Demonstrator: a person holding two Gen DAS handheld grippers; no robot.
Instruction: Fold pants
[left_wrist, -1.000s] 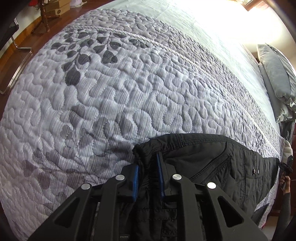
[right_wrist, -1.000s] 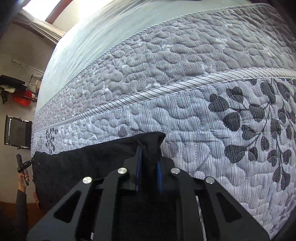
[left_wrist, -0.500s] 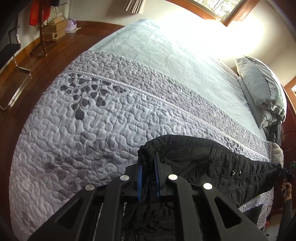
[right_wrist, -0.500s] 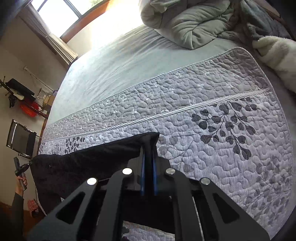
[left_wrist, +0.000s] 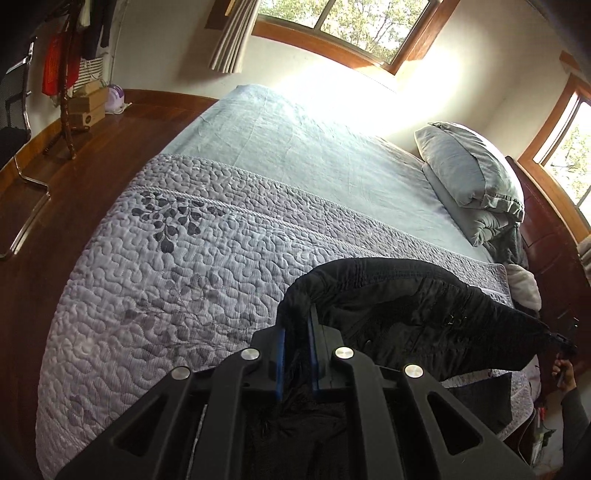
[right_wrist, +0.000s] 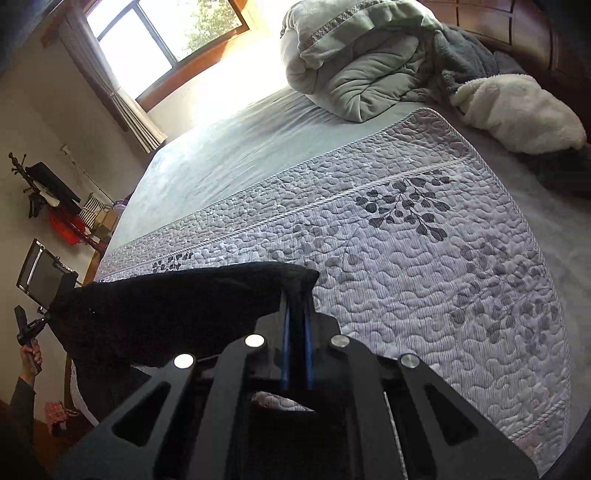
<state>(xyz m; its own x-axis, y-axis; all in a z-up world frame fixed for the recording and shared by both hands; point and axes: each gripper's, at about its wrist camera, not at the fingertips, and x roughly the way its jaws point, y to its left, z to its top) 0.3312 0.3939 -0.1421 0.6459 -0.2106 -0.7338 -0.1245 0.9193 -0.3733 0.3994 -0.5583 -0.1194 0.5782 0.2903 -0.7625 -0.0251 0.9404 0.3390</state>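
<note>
1. While my left tongs (left_wrist: 295, 332) pinch one bunched corner of the black pants (left_wrist: 424, 317), the blue pads are pressed onto the fabric with only cloth between them.
2. My right tongs (right_wrist: 297, 325) are clamped the same way on the opposite corner of the pants (right_wrist: 177, 310), the dark fabric folding over the tips of the fingers.
3. Between the two grips the pants hang stretched out as one wide black span, held up above the near part of the bed rather than lying flat on it.
4. From the left wrist view I see a zip and some stitched seams on the pants, and the far end of the span meets my other tongs (left_wrist: 563, 338) at the right edge.
5. From the right wrist view the far end of the span runs out to my left tongs (right_wrist: 31, 328) at the left edge, with my hand (right_wrist: 31, 354) gripping the handle.
6. Under the pants lies a grey quilted bedspread (left_wrist: 184, 258) with a dark leaf print, and past it a plain pale sheet (left_wrist: 295, 147).
7. A grey pillow (left_wrist: 469, 166) sits at the head end in the left wrist view.
8. A rolled pale green duvet (right_wrist: 362, 62) and a white fleece blanket (right_wrist: 517, 110) lie beyond the bedspread in the right wrist view.
</note>
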